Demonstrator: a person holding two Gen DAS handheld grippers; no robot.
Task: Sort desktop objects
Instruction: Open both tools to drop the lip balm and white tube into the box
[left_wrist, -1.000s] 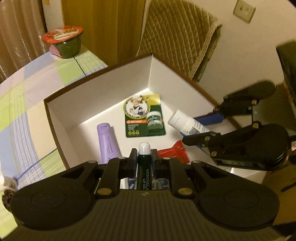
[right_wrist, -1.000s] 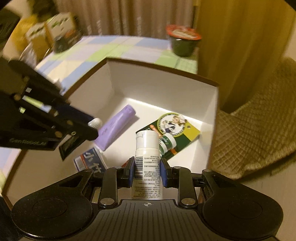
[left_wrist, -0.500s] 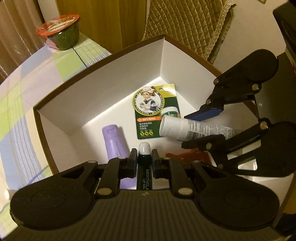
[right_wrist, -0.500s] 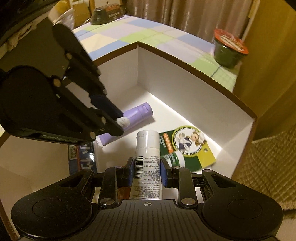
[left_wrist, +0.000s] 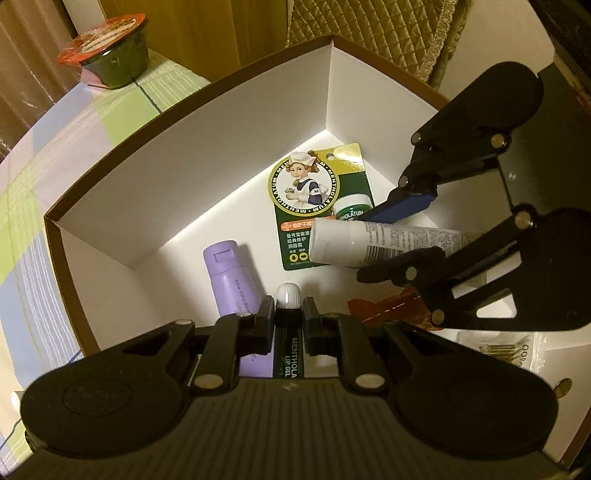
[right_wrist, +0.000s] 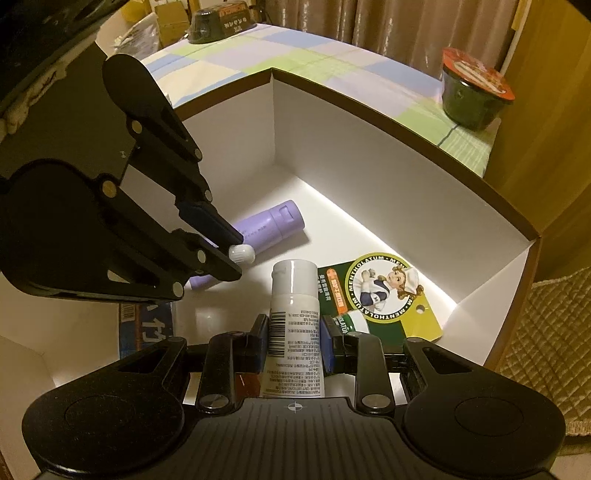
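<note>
We have lowered both grippers deeper into the box (left_wrist: 221, 155): left gripper (left_wrist: 289, 308) clamps the lip gel (left_wrist: 288, 295), right gripper (right_wrist: 293, 332) the white tube (right_wrist: 293, 314), ready for release.

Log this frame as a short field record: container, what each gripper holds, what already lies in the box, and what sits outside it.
container: white box with brown rim, open top, on a checked tablecloth
left gripper: shut on lip gel tube, white cap forward, over the box
right gripper: shut on white tube, over the box
already in box: purple tube lying flat; Mentholatum card; red packet; blue packet
outside box: lidded noodle cup on the cloth; quilted chair behind
</note>
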